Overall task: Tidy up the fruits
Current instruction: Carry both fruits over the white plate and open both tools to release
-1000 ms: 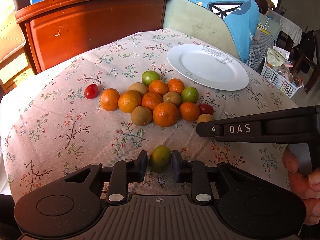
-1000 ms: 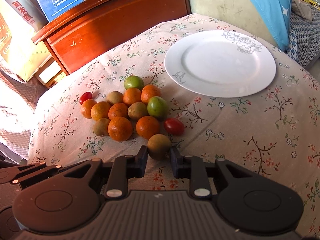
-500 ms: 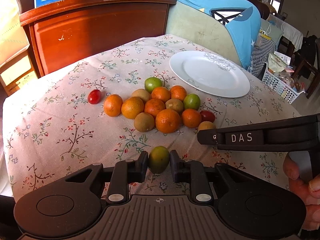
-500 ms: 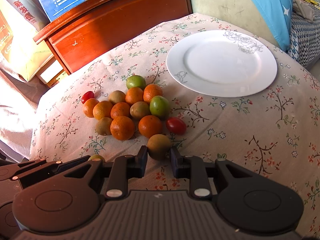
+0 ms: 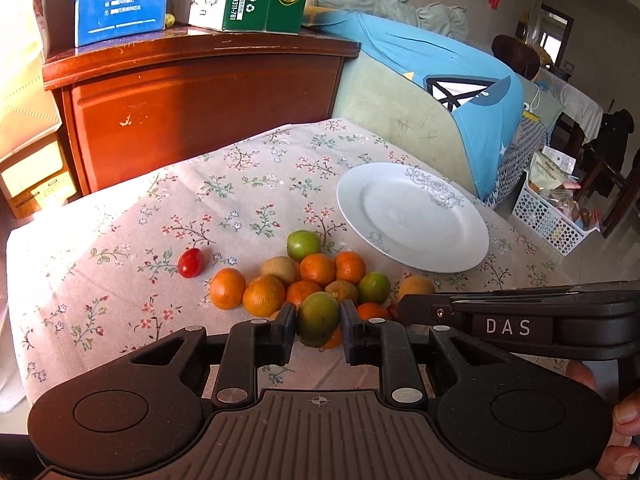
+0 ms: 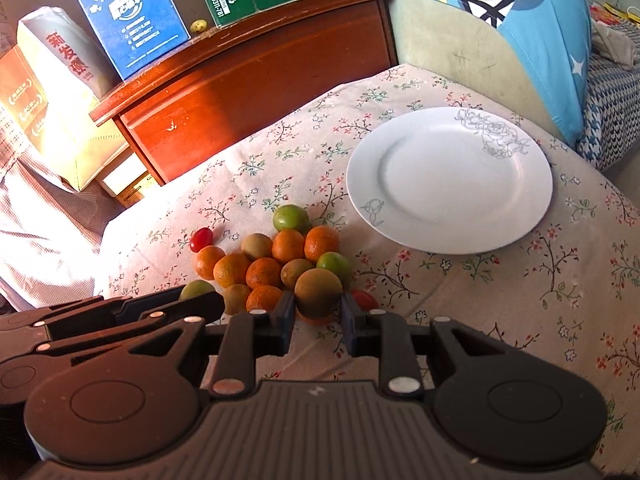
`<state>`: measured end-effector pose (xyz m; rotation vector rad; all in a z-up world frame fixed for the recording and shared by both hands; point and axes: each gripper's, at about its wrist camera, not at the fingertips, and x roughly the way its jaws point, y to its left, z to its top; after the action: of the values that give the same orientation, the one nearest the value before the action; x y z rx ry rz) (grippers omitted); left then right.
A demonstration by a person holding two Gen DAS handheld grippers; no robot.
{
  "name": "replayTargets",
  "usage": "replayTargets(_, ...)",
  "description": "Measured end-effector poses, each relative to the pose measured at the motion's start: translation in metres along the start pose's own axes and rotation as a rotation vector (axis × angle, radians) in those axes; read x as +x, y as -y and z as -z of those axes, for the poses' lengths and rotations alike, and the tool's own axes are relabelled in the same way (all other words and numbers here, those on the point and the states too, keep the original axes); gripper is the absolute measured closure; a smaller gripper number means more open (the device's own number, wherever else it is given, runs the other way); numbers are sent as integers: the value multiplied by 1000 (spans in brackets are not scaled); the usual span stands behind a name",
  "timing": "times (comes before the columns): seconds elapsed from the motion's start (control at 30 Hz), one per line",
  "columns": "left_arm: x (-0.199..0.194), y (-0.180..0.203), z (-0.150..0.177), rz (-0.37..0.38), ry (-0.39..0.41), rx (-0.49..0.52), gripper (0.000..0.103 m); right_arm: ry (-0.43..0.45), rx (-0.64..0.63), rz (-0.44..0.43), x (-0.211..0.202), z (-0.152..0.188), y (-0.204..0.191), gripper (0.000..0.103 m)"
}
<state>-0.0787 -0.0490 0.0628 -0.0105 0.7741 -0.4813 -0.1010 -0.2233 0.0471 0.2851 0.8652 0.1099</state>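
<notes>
My left gripper (image 5: 318,326) is shut on a green-orange citrus fruit (image 5: 317,318) and holds it above the cloth, in front of the fruit pile (image 5: 304,276). My right gripper (image 6: 318,312) is shut on a brown kiwi-like fruit (image 6: 318,292), also lifted. The pile of oranges, green fruits and brown fruits lies on the floral tablecloth, with a red tomato (image 5: 190,263) at its left. An empty white plate (image 6: 448,178) sits to the right of the pile. The right gripper shows in the left wrist view (image 5: 408,308), with its fruit (image 5: 416,286) just beyond.
A wooden cabinet (image 5: 200,96) with cartons on top stands behind the table. A sofa with a blue cloth (image 5: 460,92) is at the back right. A white basket (image 5: 552,216) sits on the floor beyond the table's right edge.
Both grippers have risen off the cloth with their fruits held. The views have tilted up, showing more of the cabinet and cartons.
</notes>
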Motion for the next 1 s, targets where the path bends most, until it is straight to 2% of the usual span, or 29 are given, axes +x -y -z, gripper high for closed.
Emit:
replayTargets(0.33,24,12,-36,58,2,34,82,21,-58,67,1,-31,19,79)
replayTargets(0.7,74,32,-63,137,-32,79,82,17,4,120,10,-51,54,79)
replayTargets(1.0,111,48,-70,153,-71,123,82,-10,86,143,23,-60,78,79)
